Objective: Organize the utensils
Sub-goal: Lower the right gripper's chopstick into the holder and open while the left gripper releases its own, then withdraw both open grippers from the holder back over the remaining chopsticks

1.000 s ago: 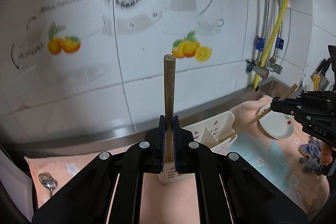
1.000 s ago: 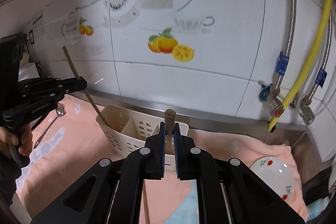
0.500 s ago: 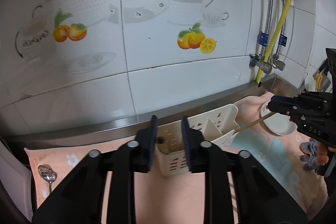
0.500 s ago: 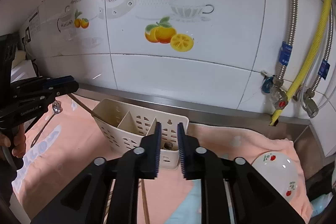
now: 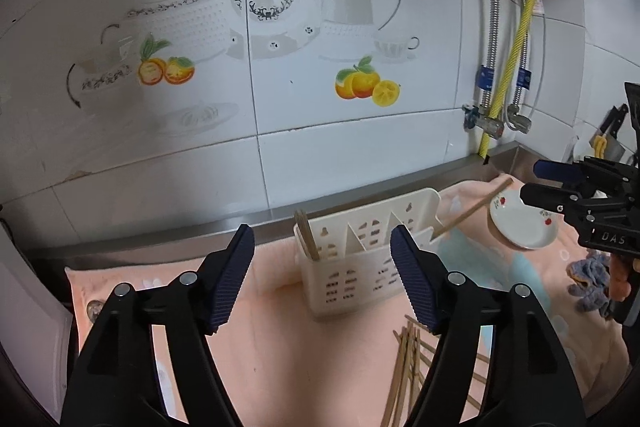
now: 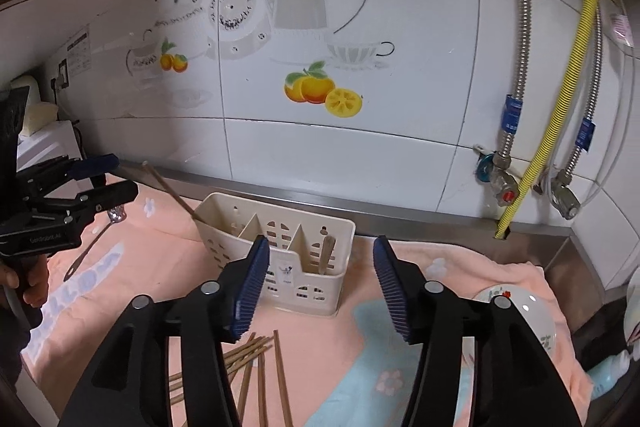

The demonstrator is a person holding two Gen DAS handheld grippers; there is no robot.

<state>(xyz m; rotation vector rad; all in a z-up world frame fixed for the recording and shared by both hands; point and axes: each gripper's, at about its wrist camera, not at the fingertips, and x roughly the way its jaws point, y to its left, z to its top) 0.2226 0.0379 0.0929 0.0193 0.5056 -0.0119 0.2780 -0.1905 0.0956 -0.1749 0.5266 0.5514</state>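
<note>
The left hand-held gripper (image 5: 322, 273) and the right hand-held gripper (image 6: 320, 285) both stood wide, jaws empty. Loose chopsticks (image 6: 260, 371) lay in a pile on the towel-covered counter (image 6: 320, 355), just in front of the white utensil caddy (image 5: 360, 259). One chopstick (image 5: 307, 235) stood tilted in one end compartment of the caddy; another chopstick (image 5: 472, 209) leaned out of the opposite end compartment. Beyond lay a plate (image 5: 520, 223) and a spoon (image 6: 94, 241).

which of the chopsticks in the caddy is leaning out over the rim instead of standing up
The chopstick in the end compartment of the caddy nearest the spoon: it slants out over the rim. The other chopstick, at the opposite end, stands nearly upright.
</note>
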